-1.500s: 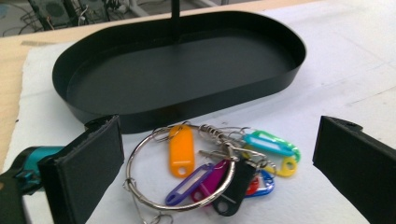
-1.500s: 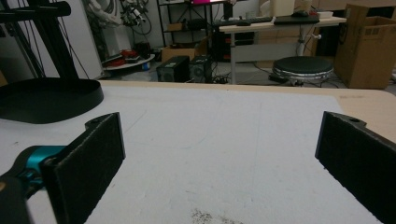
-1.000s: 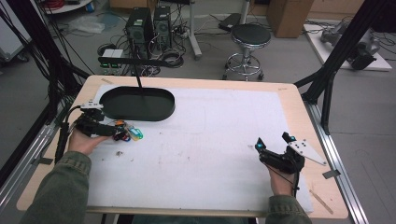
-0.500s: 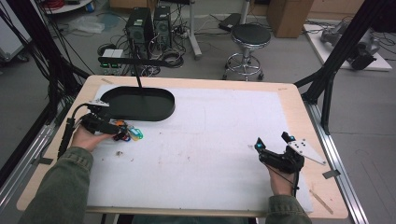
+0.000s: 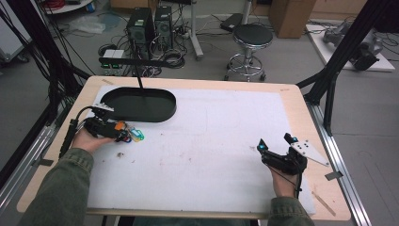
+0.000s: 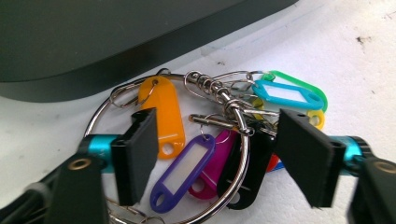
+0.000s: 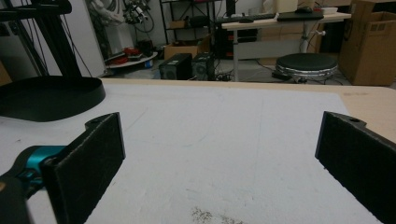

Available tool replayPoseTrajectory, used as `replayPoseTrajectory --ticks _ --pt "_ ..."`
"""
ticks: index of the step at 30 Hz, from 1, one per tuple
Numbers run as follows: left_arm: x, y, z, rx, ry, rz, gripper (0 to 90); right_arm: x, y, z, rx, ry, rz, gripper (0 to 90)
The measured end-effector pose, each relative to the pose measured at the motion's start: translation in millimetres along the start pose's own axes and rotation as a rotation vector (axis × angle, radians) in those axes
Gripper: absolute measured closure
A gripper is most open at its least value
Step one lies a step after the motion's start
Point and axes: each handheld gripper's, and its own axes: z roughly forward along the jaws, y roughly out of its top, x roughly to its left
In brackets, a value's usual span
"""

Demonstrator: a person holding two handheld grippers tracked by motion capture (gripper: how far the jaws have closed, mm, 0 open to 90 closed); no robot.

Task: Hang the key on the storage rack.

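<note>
A metal key ring [image 6: 95,117] carrying several coloured tags lies on the white mat just in front of a black oval tray [image 5: 160,115]. An orange tag [image 6: 161,112], a purple tag [image 6: 184,172] and a blue tag [image 6: 285,93] hang from it. My left gripper [image 6: 222,158] is open and low over the ring, its pads [image 6: 140,154] straddling the tags. In the high view the left gripper [image 5: 121,135] meets the key ring [image 5: 135,136] at the table's left. My right gripper [image 5: 274,141] rests open on the mat at the right, with nothing between its pads [image 7: 93,154].
The tray's [image 6: 116,42] wall rises directly behind the keys. A black post [image 5: 139,77] stands from the tray. A grey plate [image 5: 308,151] lies beside the right gripper. Past the far table edge are a stool [image 5: 252,35] and computer towers [image 5: 153,21].
My left gripper has slid to the right and closed in on the key ring. The right gripper has stayed put.
</note>
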Motion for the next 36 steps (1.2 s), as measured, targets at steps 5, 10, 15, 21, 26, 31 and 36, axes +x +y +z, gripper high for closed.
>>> replayPoseTrajectory --ticks 5,10,15,21,26,31,36 --pt "2.9 -1.3 0.1 0.033 0.004 -0.009 43.5 -0.3 -0.3 0.6 0.006 0.001 -0.006 0.4" --pt "2.4 -1.7 -3.8 0.026 -0.020 0.009 64.6 0.3 -0.5 0.6 0.017 0.001 0.002 0.4" --pt "0.5 -1.6 -5.3 0.009 -0.056 0.045 80.9 -0.4 -0.1 0.1 0.009 -0.001 -0.001 0.4" --pt "0.4 -1.6 -9.3 -0.010 -0.053 0.055 86.3 -1.3 0.1 -0.5 0.004 -0.002 -0.001 0.4" --pt "0.3 -1.6 -10.5 -0.008 -0.048 0.066 86.4 -1.5 0.2 -0.5 0.001 -0.001 0.001 0.4" --pt "0.6 -0.9 -15.7 -0.033 -0.044 0.066 86.4 -1.4 0.2 -0.6 0.001 0.001 0.003 0.4" --pt "-1.9 6.0 -25.3 -0.040 -0.040 0.098 86.5 -1.4 0.3 -0.8 -0.001 -0.001 0.002 0.4"
